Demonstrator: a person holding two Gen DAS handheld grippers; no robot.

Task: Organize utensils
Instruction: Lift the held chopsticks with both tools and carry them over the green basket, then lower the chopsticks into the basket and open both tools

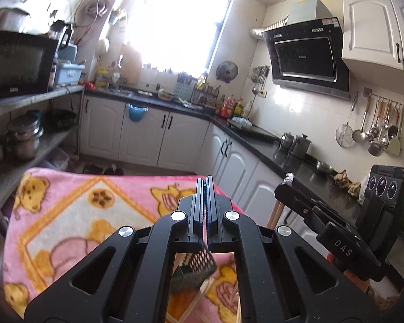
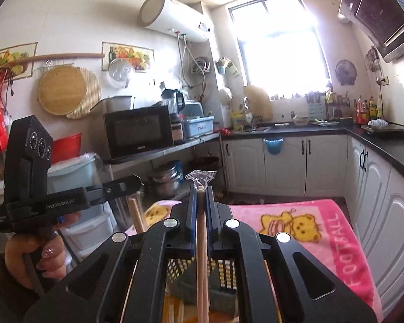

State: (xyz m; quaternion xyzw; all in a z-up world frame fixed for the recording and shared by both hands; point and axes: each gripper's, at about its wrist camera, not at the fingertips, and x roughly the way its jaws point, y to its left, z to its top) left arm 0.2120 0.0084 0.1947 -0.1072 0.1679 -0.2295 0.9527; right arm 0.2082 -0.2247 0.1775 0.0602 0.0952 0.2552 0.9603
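**Now both grippers up, chopsticks pinched in the right**

Right now my right gripper (image 2: 201, 188) has its jaws nearly shut on a pair of wooden chopsticks (image 2: 202, 242), which run lengthwise between the pads, their tips poking just past the front under a scrap of clear plastic wrapper (image 2: 200, 176). My left gripper (image 1: 206, 185) has its jaws pressed fully together, and its own camera shows nothing between them. From the right camera I see the left gripper out to the side, held by a hand (image 2: 36, 258), with another pair of chopsticks (image 2: 136, 212) hanging below its front end; whether it grips their wrapper I cannot tell.

Both grippers hover above a worktop covered by a pink blanket (image 1: 67, 215) printed with yellow bears. Under them, glimpsed through the linkages, sits a dark mesh utensil basket (image 2: 223, 271) with a grey-green block (image 2: 218, 301) beside it, and more loose chopsticks (image 1: 199, 293) lie on the blanket next to the basket.
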